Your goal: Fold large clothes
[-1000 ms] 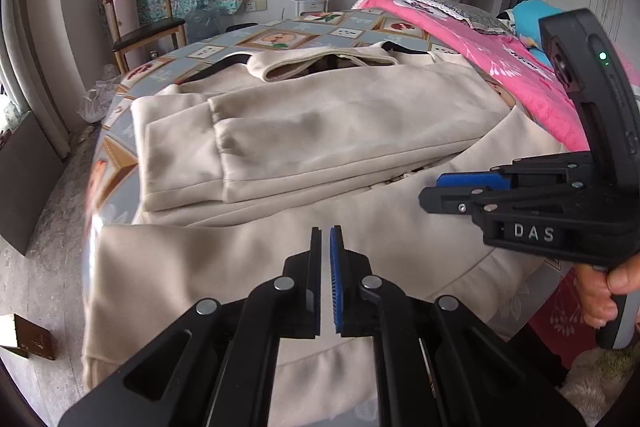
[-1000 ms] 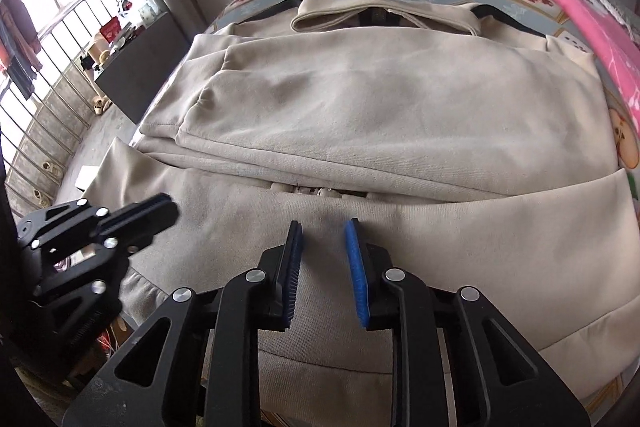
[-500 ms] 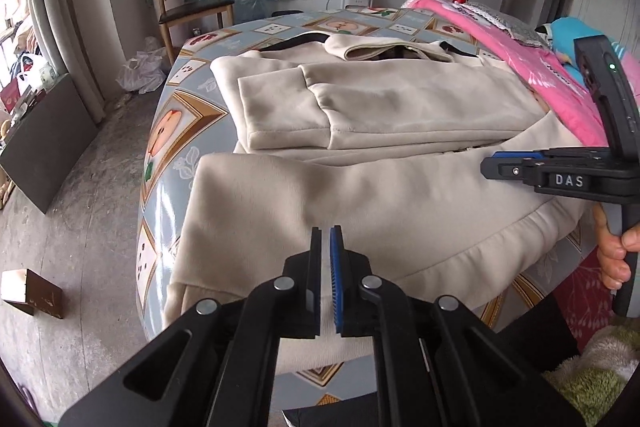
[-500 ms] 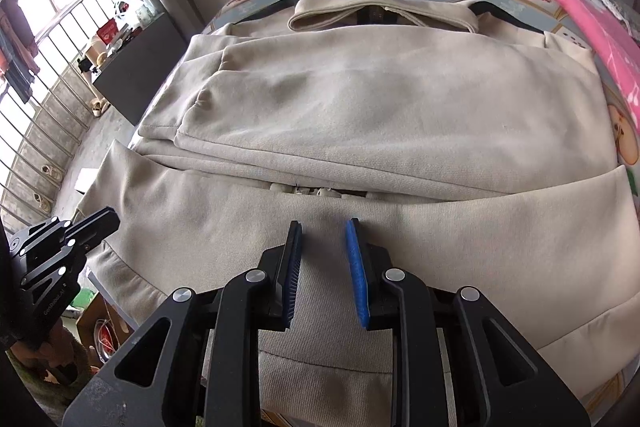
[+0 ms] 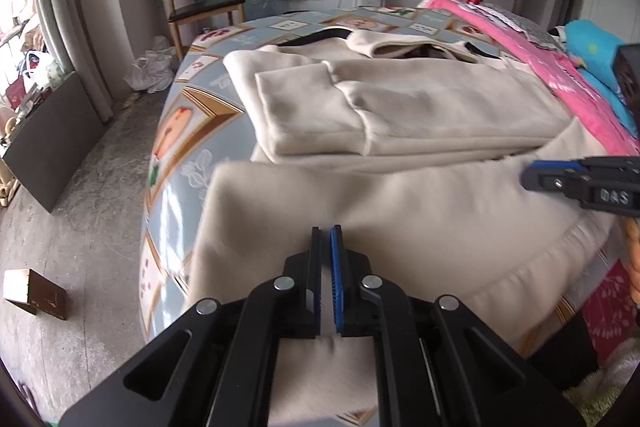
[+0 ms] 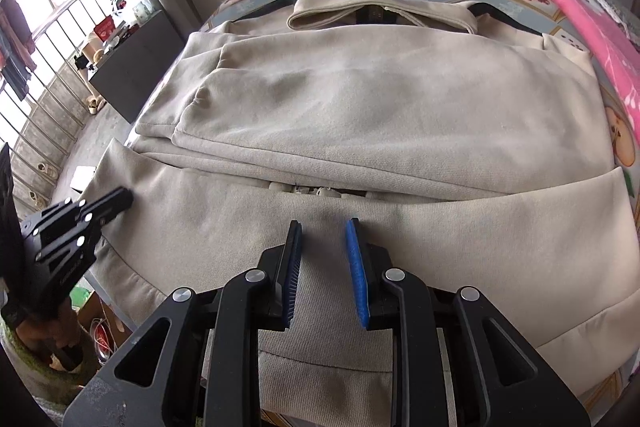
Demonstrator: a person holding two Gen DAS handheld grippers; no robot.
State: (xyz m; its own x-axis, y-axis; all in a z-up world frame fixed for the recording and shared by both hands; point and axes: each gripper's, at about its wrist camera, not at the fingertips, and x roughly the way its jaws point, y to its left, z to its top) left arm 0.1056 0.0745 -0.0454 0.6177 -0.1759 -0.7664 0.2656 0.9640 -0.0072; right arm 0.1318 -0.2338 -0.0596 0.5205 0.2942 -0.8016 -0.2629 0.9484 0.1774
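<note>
Cream fleece jacket half folded on the patterned table, both grippers poised at its near hem

The large cream fleece jacket (image 6: 384, 115) fills the middle of the right wrist frame, spread over the round table with a blue fruit-print cloth (image 5: 176, 131); its sleeves are folded across the chest and its bottom panel drapes over the near edge. The left gripper (image 5: 325, 267), at lower centre of its own frame, has its jaws closed with nothing visibly between them; the right gripper (image 6: 322, 267) stands partly open over the fabric, gripping nothing. The cloth looks soft, thick and limp, likely fairly heavy and not slippery, so it should sag between two holds. The ribbed hem band (image 6: 120, 279), near each lower corner, seems the firmest place to pinch.
</note>
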